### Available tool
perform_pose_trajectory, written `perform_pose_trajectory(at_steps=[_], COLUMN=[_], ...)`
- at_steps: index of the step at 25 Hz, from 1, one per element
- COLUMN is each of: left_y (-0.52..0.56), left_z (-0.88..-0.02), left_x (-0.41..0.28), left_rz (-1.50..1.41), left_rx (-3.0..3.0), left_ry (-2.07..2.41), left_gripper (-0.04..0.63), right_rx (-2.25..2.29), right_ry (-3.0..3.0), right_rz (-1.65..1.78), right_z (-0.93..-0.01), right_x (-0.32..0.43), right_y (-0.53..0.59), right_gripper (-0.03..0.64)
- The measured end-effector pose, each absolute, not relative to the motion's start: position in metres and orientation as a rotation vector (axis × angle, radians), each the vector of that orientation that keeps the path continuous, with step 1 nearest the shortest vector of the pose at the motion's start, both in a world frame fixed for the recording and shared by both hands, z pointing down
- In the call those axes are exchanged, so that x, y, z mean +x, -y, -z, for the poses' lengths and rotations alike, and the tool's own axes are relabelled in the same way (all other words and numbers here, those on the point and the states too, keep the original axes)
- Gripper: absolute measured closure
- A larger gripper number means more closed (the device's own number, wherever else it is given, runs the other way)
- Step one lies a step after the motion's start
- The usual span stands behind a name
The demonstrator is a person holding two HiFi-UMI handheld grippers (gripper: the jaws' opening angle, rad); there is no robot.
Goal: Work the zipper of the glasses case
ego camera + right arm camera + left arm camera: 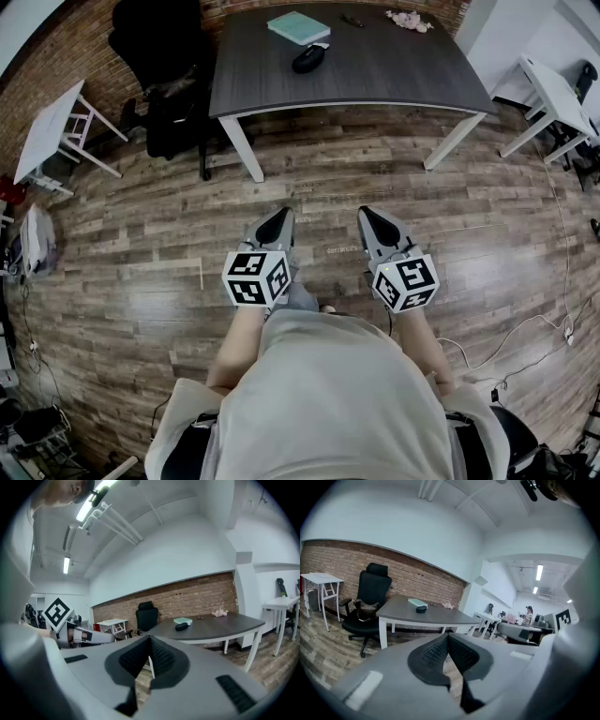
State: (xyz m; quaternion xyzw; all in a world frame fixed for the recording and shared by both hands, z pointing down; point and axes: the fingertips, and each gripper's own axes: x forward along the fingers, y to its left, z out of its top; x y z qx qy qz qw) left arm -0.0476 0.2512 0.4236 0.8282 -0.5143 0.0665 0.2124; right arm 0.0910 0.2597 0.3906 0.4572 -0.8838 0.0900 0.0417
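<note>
The dark glasses case (309,58) lies on the grey worktop (394,70), at twelve o'clock from you. A teal book (298,27) sits just beside it, toward its eleven o'clock. The case is well apart from both tools. Your left gripper (281,216) and right gripper (367,216) hang over the wooden floor (141,281), jaws closed on nothing. The zipper work looks unstarted. Next you would likely step up to the worktop and open the jaws.

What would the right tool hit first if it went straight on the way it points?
Nothing nearby: ahead of the shut right tool the way over the floor looks free, then probably the front edge of the table. Depth is unclear; tilted slightly down, it might pass under the top.
</note>
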Motion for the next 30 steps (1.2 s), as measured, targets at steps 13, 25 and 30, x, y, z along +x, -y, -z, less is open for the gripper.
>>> perform_pose_trajectory(at_steps=[13,25,30], left_y=[-0.312,-0.320,-0.297], left_z=[-0.414,-0.417,-0.421], left_x=[-0.053,-0.048,-0.049], left_rz=[-0.106,-0.069,-0.060], left_rx=[2.269,2.279,2.279], left_ry=[1.471,1.359,1.347], left_gripper=[0.584,0.378,0.286], right_rx=[1.367,1.279,1.265], right_ry=[2.736,2.780,2.785], right_rz=[-0.216,-0.294,-0.311], right_z=[-0.379,-0.388,-0.396], right_x=[0.096,0.085,0.081], right_y=[-0.317,-0.323,-0.300], right_gripper=[0.615,0.363,0.281])
